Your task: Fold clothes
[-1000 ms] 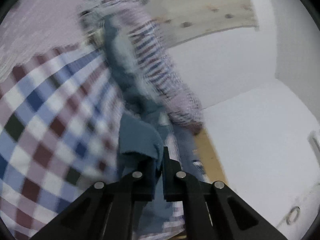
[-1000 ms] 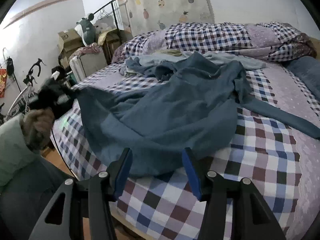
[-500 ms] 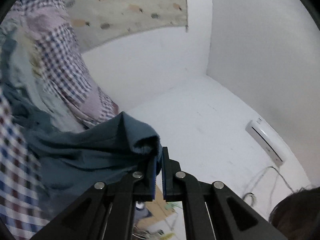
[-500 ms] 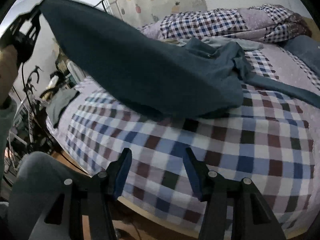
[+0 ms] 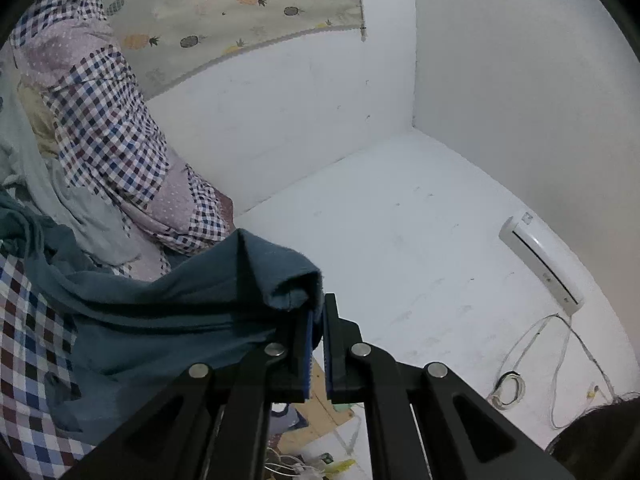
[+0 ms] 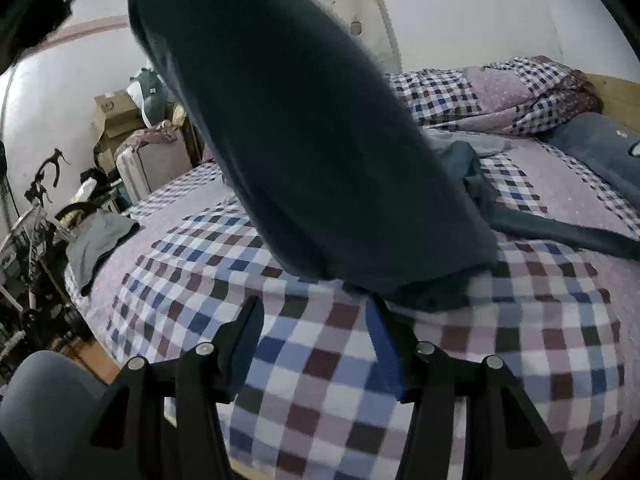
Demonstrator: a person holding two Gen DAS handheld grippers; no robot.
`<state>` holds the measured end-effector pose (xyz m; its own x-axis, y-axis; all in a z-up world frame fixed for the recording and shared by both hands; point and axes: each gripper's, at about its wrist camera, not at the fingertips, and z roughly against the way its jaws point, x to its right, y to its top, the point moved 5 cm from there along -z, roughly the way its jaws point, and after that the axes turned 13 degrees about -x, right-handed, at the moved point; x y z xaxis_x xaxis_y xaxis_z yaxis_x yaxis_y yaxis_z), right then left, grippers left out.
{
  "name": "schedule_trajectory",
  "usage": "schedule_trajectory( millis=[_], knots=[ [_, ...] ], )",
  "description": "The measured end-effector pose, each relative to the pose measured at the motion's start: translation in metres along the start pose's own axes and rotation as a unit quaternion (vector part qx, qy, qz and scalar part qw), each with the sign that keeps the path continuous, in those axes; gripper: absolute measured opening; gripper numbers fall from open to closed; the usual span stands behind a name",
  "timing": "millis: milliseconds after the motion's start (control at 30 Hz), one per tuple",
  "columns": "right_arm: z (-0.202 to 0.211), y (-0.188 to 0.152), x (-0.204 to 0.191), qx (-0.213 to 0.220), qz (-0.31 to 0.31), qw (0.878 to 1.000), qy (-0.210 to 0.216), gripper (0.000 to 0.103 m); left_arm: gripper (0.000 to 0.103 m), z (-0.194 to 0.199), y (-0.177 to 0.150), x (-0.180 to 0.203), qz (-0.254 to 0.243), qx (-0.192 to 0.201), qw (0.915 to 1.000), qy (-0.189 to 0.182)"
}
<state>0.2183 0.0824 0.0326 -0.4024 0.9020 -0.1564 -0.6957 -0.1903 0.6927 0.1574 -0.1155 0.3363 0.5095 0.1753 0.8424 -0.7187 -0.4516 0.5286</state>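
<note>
Left wrist view: the left gripper (image 5: 316, 320) is clamped tight on a bunched edge of the dark teal garment (image 5: 160, 320), its jaws all but meeting with cloth pinched between them. It is angled slightly upward toward the white wall and ceiling corner, and the garment trails down and left to the checked bedspread (image 5: 28, 360). The high hold is judged to let the cloth hang out under its own weight, so edges can be found before folding.

In the right wrist view the garment (image 6: 320, 140) drapes from the upper left to the bed, its lower end touching the bedspread (image 6: 320, 380). The right gripper (image 6: 316, 320) is partly open with nothing between its jaws, just near of that lower end, likely positioned to take a second edge.

The garment's type, sleeves and hem cannot be made out. The left gripper is cut off at the right view's top left corner. A second blue item at far right is cropped.
</note>
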Motion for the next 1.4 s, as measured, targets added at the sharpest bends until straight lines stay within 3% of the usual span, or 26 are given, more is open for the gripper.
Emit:
schedule_trajectory(
  millis=[167, 333, 400, 433, 567, 733, 867, 1033, 1167, 1233, 1400],
  knots=[
    [-0.018, 0.012, -0.016, 0.005, 0.018, 1.0, -0.022, 0.042, 0.002, 0.003, 0.0, 0.001, 0.008, 0.01, 0.9998, 0.015],
    [-0.023, 0.023, -0.029, 0.025, 0.023, 0.998, -0.045, 0.038, 0.002, 0.007, -0.004, -0.001, 0.015, 0.014, 0.9995, 0.023],
    [-0.03, 0.027, -0.03, 0.016, 0.029, 0.998, -0.061, 0.024, 0.002, 0.01, -0.005, -0.002, 0.017, 0.017, 0.9993, 0.028],
    [-0.033, 0.029, -0.03, 0.009, 0.032, 0.997, -0.069, 0.001, 0.002, 0.015, -0.003, -0.003, 0.015, 0.02, 0.999, 0.037],
    [-0.029, 0.03, -0.029, -0.016, 0.058, 0.995, -0.081, 0.0, 0.002, 0.045, 0.006, -0.012, 0.011, 0.041, 0.9962, 0.075],
    [0.008, 0.033, -0.016, -0.046, 0.126, 0.987, -0.093, 0.0, 0.002, 0.091, 0.011, -0.034, 0.032, 0.074, 0.9883, 0.129],
    [0.06, 0.05, 0.001, -0.046, 0.178, 0.974, -0.13, 0.0, 0.002, 0.128, 0.004, -0.054, 0.072, 0.098, 0.9794, 0.161],
    [0.148, 0.076, 0.012, -0.011, 0.207, 0.963, -0.173, 0.0, 0.002, 0.157, -0.023, -0.058, 0.098, 0.094, 0.9709, 0.198],
    [0.207, 0.082, 0.001, 0.007, 0.24, 0.951, -0.195, 0.0, 0.002, 0.162, -0.061, -0.054, 0.098, 0.054, 0.9628, 0.246],
    [0.225, 0.073, -0.007, -0.006, 0.272, 0.945, -0.18, 0.0, 0.002, 0.161, -0.087, -0.06, 0.108, 0.022, 0.9576, 0.266],
    [0.218, 0.024, -0.027, -0.106, 0.335, 0.928, -0.119, 0.0, 0.002, 0.155, -0.15, -0.097, 0.159, -0.044, 0.9368, 0.309]
  ],
)
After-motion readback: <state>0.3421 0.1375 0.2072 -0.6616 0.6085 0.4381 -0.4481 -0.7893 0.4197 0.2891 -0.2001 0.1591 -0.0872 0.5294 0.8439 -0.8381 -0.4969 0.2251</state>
